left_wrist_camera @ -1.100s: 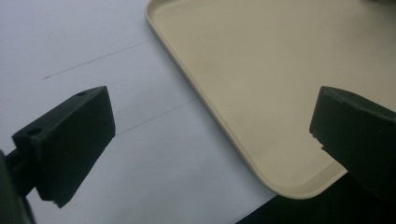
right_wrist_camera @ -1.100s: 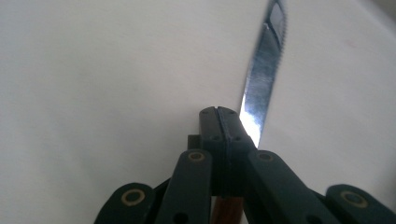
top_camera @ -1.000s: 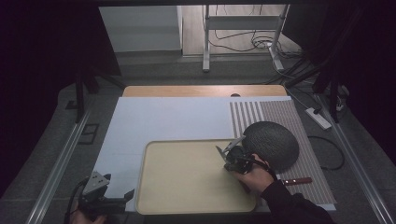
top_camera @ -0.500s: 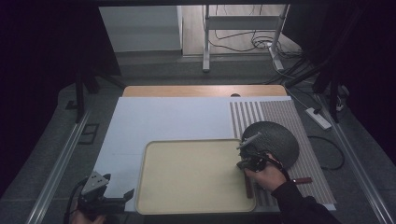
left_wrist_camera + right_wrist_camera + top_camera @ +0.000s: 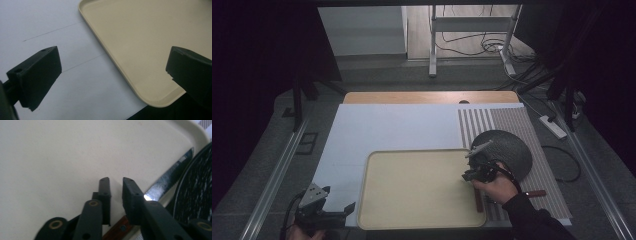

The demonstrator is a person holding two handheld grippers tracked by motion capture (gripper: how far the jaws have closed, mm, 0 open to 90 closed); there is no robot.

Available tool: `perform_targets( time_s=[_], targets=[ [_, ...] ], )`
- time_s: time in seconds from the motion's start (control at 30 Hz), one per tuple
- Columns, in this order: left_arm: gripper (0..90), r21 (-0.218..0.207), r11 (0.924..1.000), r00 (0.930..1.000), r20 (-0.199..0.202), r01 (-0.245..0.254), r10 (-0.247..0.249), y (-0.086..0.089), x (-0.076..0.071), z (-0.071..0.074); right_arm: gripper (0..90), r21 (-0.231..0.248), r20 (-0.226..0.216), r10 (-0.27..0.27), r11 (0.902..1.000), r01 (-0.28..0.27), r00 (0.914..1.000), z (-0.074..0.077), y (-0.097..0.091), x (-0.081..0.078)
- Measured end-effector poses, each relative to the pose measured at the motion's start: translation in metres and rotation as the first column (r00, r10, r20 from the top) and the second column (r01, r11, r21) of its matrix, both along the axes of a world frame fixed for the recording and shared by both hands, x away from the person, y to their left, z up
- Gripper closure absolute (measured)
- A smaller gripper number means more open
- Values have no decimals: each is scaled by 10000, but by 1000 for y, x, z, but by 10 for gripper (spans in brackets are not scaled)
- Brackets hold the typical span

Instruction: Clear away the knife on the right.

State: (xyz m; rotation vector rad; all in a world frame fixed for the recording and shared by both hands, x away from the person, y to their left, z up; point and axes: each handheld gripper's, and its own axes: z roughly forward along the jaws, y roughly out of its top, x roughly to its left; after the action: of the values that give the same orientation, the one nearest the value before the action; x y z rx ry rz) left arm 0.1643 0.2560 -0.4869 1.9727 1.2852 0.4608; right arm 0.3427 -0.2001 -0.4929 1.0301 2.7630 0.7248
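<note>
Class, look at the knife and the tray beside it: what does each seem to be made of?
Knife: the blade looks like polished steel, since it mirrors light; the handle looks like brown wood with a rivet. Tray: probably matte cream plastic, judging by its smooth moulded rim and rounded corners.

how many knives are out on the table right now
2, though part of each is hidden. One knife lies along the tray's right edge beside the dark plate; another handle pokes out on the striped mat.
</note>
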Motion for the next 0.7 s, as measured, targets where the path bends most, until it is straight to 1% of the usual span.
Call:
perform_targets(
  time_s=[0.07,0.17,0.3,0.4,0.5,0.63,0.7],
  targets=[
    [2,1,10000,10000,-7,2,-2,0,0,0,707,114,79,46,9999,-47,10000,2,1,-1],
    [2,-2,10000,10000,-9,7,-7,0,0,0,593,225,205,31,9997,-36,9998,5,1,-2],
    [2,-10,10000,10000,-8,17,-17,0,0,0,470,296,377,-181,9994,170,9991,8,-1,-2],
    [2,-18,10000,10000,-4,23,-23,0,0,0,384,331,565,-233,9992,215,9981,10,-4,-2],
    [2,-38,10000,10000,-2,27,-27,0,0,0,307,278,708,-344,9991,325,9969,11,-5,-2],
    [2,-46,10000,10000,-5,38,-38,1,0,0,229,363,662,-381,9987,357,9971,11,-9,-3],
    [2,-48,10000,10000,-9,39,-39,1,0,0,192,450,719,-401,9983,369,9966,13,-12,-5]
  ],
)
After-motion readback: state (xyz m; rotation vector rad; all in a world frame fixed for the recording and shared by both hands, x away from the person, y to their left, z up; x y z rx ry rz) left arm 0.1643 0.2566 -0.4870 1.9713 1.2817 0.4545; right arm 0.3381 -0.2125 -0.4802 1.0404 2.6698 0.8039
